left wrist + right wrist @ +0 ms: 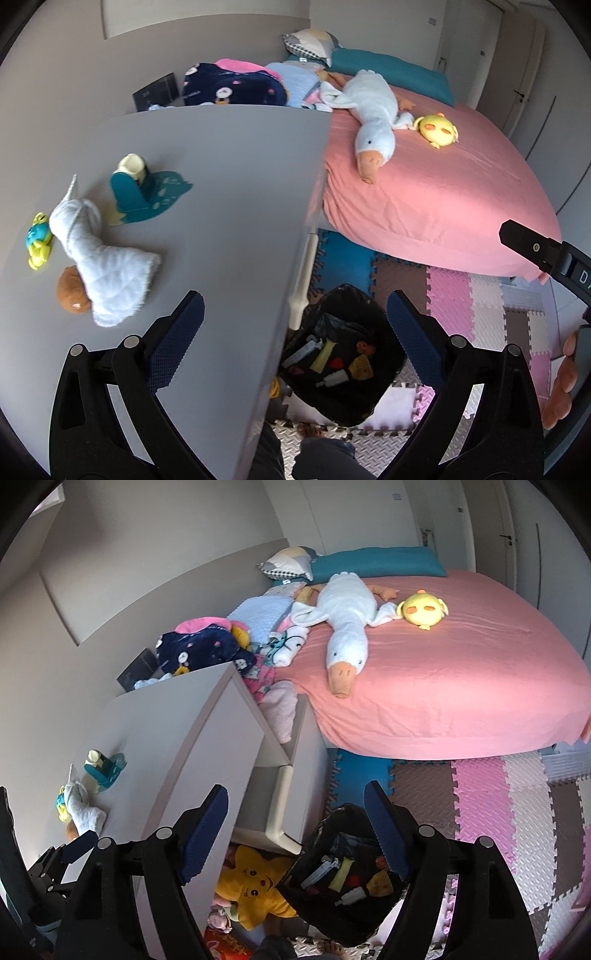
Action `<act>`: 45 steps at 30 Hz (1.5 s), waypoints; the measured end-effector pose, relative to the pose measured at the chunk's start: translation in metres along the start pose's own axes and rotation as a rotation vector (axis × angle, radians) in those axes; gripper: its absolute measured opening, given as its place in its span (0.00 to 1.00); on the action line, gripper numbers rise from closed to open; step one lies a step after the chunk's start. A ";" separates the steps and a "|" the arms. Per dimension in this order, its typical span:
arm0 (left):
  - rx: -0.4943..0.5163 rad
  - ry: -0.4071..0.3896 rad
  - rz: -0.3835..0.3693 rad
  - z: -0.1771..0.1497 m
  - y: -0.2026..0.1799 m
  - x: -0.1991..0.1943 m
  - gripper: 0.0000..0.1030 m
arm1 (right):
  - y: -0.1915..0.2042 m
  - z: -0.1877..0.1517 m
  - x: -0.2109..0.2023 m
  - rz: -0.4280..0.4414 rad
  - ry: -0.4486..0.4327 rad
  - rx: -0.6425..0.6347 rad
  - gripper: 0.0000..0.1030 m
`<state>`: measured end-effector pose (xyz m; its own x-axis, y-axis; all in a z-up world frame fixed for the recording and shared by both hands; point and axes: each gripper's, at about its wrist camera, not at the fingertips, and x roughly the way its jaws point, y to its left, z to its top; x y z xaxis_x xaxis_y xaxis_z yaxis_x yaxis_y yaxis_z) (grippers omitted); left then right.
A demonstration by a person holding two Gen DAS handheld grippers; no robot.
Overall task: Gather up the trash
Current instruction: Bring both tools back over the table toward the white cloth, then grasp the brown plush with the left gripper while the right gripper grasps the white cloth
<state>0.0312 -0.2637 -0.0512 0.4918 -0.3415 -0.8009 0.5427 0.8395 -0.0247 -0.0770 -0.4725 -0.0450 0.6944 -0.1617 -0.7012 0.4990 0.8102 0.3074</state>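
A black bag-lined bin [332, 402] stands on the floor beside the grey cabinet. It holds several bits of trash [325, 356]: a yellow wrapper, a syringe-like tube, a small bottle and red scraps. My left gripper [295, 295] hangs open over the bin and the cabinet's edge, with nothing between its blue pads. In the right wrist view the same bin [332, 923] and its trash [341, 875] lie just below my right gripper [295, 786]. That gripper is also open and holds nothing. One finger of the right gripper [532, 247] shows at the right edge of the left wrist view.
The grey cabinet top [221, 184] carries a white plush [107, 266], a teal toy [147, 192] and a small yellow-blue toy [38, 240]. A pink bed [443, 192] with a goose plush [369, 122] lies beyond. Foam mats [461, 306] cover the floor. A yellow star plush [255, 886] sits under the cabinet.
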 end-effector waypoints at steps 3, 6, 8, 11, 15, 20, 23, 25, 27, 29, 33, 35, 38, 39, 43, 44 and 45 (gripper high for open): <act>-0.011 -0.003 0.019 -0.002 0.012 -0.003 0.93 | 0.014 -0.003 0.004 0.013 0.011 -0.023 0.74; -0.032 -0.005 0.032 -0.004 0.025 -0.006 0.93 | 0.027 -0.006 0.007 0.026 0.017 -0.047 0.74; -0.052 -0.009 0.039 -0.006 0.035 -0.009 0.93 | 0.037 -0.008 0.010 0.036 0.020 -0.063 0.74; -0.069 -0.017 0.058 -0.010 0.050 -0.012 0.93 | 0.049 -0.010 0.014 0.052 0.029 -0.076 0.74; -0.099 -0.024 0.083 -0.014 0.070 -0.016 0.93 | 0.067 -0.014 0.020 0.071 0.038 -0.108 0.74; -0.142 -0.030 0.114 -0.019 0.096 -0.018 0.93 | 0.089 -0.018 0.027 0.098 0.046 -0.143 0.74; -0.164 -0.035 0.126 -0.021 0.111 -0.020 0.93 | 0.102 -0.019 0.032 0.112 0.053 -0.160 0.74; -0.179 -0.037 0.136 -0.022 0.122 -0.021 0.93 | 0.109 -0.020 0.034 0.123 0.059 -0.166 0.74; -0.194 -0.037 0.143 -0.024 0.131 -0.022 0.93 | 0.117 -0.021 0.037 0.134 0.062 -0.170 0.74; -0.209 -0.034 0.149 -0.026 0.140 -0.023 0.93 | 0.123 -0.023 0.039 0.140 0.067 -0.173 0.74; -0.227 -0.040 0.165 -0.028 0.155 -0.022 0.93 | 0.136 -0.025 0.044 0.154 0.076 -0.189 0.74; -0.241 -0.046 0.174 -0.028 0.163 -0.021 0.93 | 0.141 -0.027 0.047 0.160 0.079 -0.197 0.74; -0.252 -0.046 0.179 -0.028 0.171 -0.020 0.93 | 0.149 -0.027 0.050 0.169 0.084 -0.208 0.74; -0.256 -0.047 0.180 -0.028 0.174 -0.019 0.92 | 0.151 -0.028 0.051 0.172 0.086 -0.211 0.74; -0.275 -0.041 0.167 -0.027 0.184 -0.013 0.78 | 0.159 -0.028 0.056 0.175 0.092 -0.226 0.74; -0.284 -0.041 0.163 -0.027 0.187 -0.011 0.76 | 0.161 -0.029 0.057 0.176 0.093 -0.230 0.74; -0.290 -0.039 0.160 -0.026 0.189 -0.009 0.73 | 0.162 -0.029 0.057 0.177 0.094 -0.232 0.74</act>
<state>0.1116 -0.0906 -0.0640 0.5836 -0.2072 -0.7851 0.2434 0.9671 -0.0742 0.0285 -0.3340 -0.0537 0.7037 0.0375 -0.7095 0.2353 0.9300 0.2825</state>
